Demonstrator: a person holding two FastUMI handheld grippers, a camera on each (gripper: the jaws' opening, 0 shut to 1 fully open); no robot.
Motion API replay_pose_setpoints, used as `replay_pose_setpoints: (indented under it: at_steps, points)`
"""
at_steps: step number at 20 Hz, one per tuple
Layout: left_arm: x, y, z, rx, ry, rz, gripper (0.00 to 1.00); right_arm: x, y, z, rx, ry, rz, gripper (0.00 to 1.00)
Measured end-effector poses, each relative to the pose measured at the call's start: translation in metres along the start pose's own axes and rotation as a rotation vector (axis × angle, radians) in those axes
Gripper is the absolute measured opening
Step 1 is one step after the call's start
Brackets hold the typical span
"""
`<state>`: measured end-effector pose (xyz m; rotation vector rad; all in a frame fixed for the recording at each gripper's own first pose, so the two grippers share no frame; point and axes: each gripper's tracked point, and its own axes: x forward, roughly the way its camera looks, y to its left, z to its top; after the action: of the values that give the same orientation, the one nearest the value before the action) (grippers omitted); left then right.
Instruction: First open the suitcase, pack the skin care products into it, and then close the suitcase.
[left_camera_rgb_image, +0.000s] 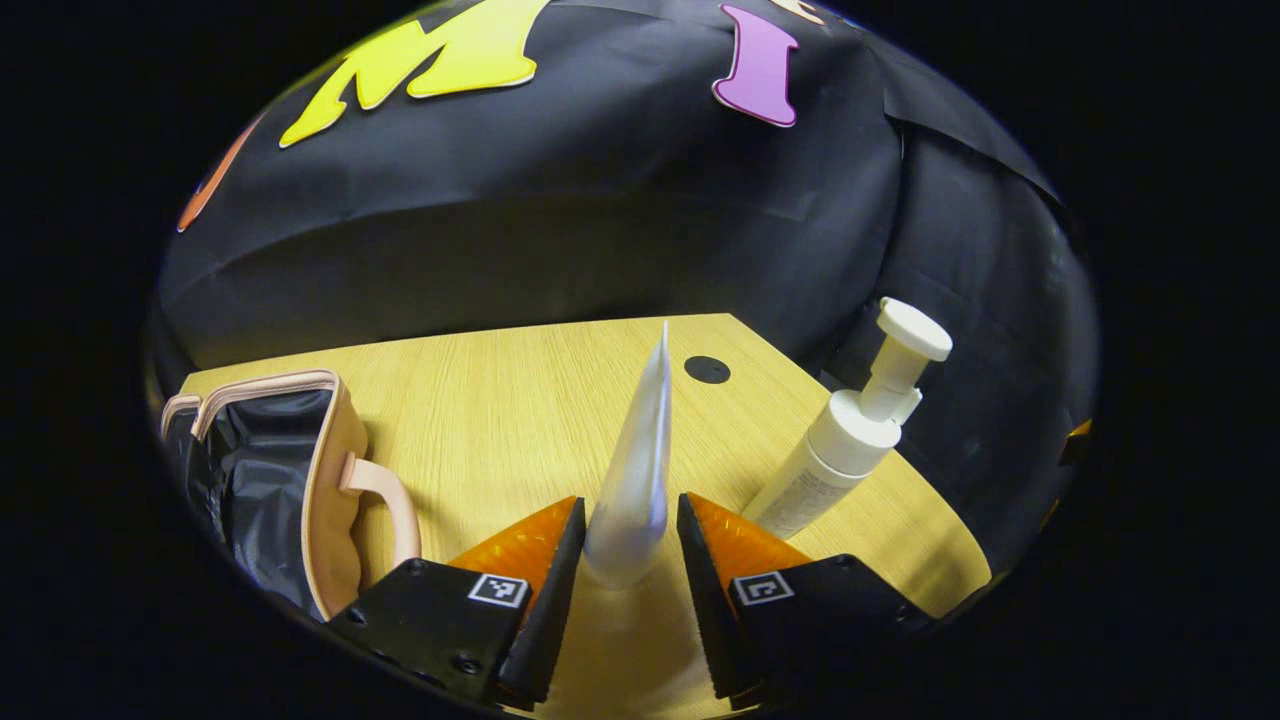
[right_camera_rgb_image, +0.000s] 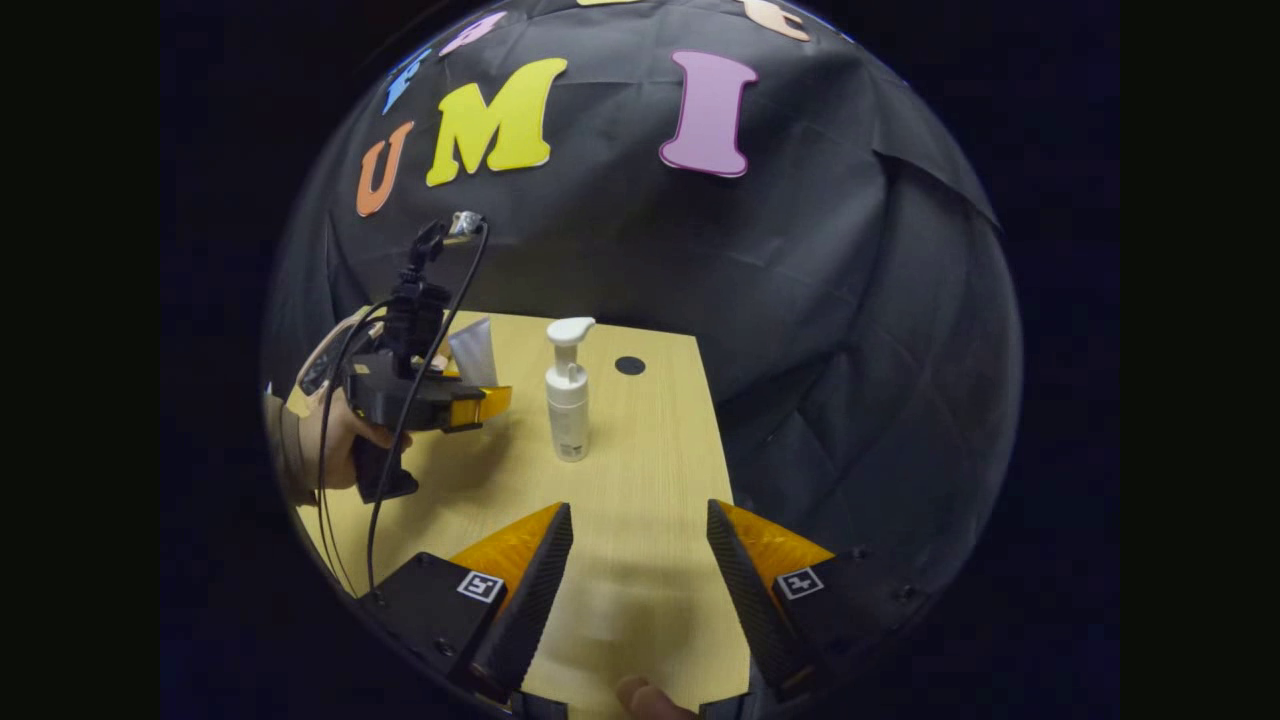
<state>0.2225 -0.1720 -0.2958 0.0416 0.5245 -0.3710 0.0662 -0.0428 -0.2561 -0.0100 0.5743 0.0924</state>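
Above counter (left_camera_rgb_image: 480, 420): L gripper (left_camera_rgb_image: 630, 545) clamped on tube (left_camera_rgb_image: 635, 470), suitcase (left_camera_rgb_image: 290, 480) open alongside; R gripper (right_camera_rgb_image: 640, 560) spread apart, nothing held.

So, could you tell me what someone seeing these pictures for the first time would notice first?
Probably the pale tube standing upright between the fingers of the left gripper, dead centre in the left gripper view. Next, the white pump bottle upright on the wooden table, to the tube's right, and the open pink suitcase with its dark lining at the left edge. The right gripper hovers open over bare table.
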Motion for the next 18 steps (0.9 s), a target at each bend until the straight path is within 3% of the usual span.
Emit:
replay_pose_setpoints:
  at_steps: [2,3,4,5,6,7,9,10,11,12,15,16,18]
  points:
    - [0.004,-0.002,-0.001,0.006,0.002,0.001,0.47,0.007,0.002,0.000,0.014,0.017,0.018,0.80]
    - [0.003,-0.003,-0.001,0.024,0.009,0.005,0.43,0.012,0.007,0.001,0.013,0.020,0.035,0.80]
    - [0.000,-0.007,-0.003,0.030,0.025,-0.005,0.48,0.014,0.011,0.005,0.008,0.013,0.048,0.80]
    - [-0.009,-0.012,-0.005,0.020,0.041,-0.025,0.37,0.020,0.019,0.015,-0.001,-0.006,0.069,0.80]
    - [-0.026,-0.020,-0.008,-0.017,0.063,-0.058,0.43,0.027,0.028,0.025,-0.014,-0.020,0.086,0.80]
    - [-0.038,-0.025,-0.009,-0.045,0.072,-0.082,0.36,0.034,0.035,0.033,-0.023,-0.032,0.098,0.80]
    - [-0.060,-0.027,-0.011,-0.092,0.083,-0.100,0.36,0.049,0.044,0.045,-0.047,-0.053,0.111,0.80]
    - [-0.076,-0.021,-0.013,-0.096,0.079,-0.081,0.36,0.062,0.049,0.052,-0.060,-0.063,0.114,0.80]
    - [-0.090,-0.010,-0.012,-0.093,0.062,-0.041,0.29,0.072,0.054,0.055,-0.061,-0.064,0.118,0.80]
    - [-0.104,0.000,-0.010,-0.086,0.044,-0.007,0.34,0.082,0.059,0.058,-0.053,-0.062,0.124,0.80]
    - [-0.149,0.010,-0.015,-0.118,0.026,0.012,0.31,0.114,0.079,0.060,-0.029,-0.056,0.162,0.80]
    - [-0.174,0.020,-0.016,-0.099,0.018,0.048,0.36,0.125,0.083,0.055,-0.033,-0.034,0.156,0.81]
    - [-0.207,0.034,-0.017,-0.040,0.001,0.115,0.29,0.143,0.086,0.048,-0.026,-0.020,0.140,0.82]
